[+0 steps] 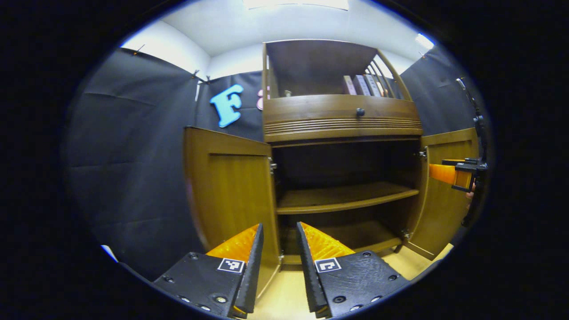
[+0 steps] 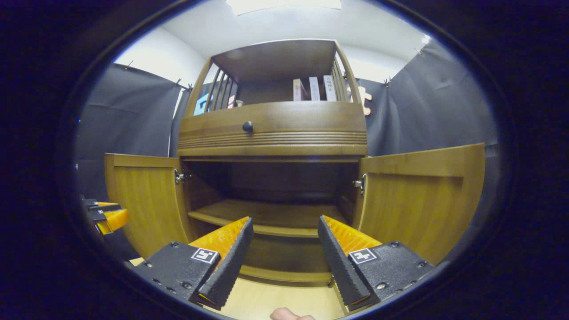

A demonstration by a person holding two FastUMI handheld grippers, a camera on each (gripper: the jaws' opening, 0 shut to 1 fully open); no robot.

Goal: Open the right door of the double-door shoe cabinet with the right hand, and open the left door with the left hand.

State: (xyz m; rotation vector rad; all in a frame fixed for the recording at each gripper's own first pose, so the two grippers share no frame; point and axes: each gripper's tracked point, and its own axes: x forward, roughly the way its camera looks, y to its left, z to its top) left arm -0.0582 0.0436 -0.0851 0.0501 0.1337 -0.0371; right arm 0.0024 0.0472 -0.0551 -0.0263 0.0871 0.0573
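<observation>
Both doors of the shoe cabinet stand swung out, so by the look of it your job is as good as done. In the right gripper view the right door hangs wide to the right and the left door hangs wide to the left, hinges showing at both inner edges. Between them you see straight into the cabinet, with the inner shelf bare and dark space above and below it.

Your right gripper sits in front of the opening with its jaws well apart, holding nothing. Your left gripper is also spread and holding nothing, its fingers straddling the inner edge of the left door, near the hinge side. In that left gripper view the left door stands just ahead and to the left, and the right door sits at the far right.

What's left, I'd judge, is only drawing both hands back. Mind the left door's edge sitting between your left fingers: pull straight back rather than sideways. The pale floor in front of the cabinet gives you open room to retreat. Above, the drawer knob and the books on the top shelf are well out of your way.
</observation>
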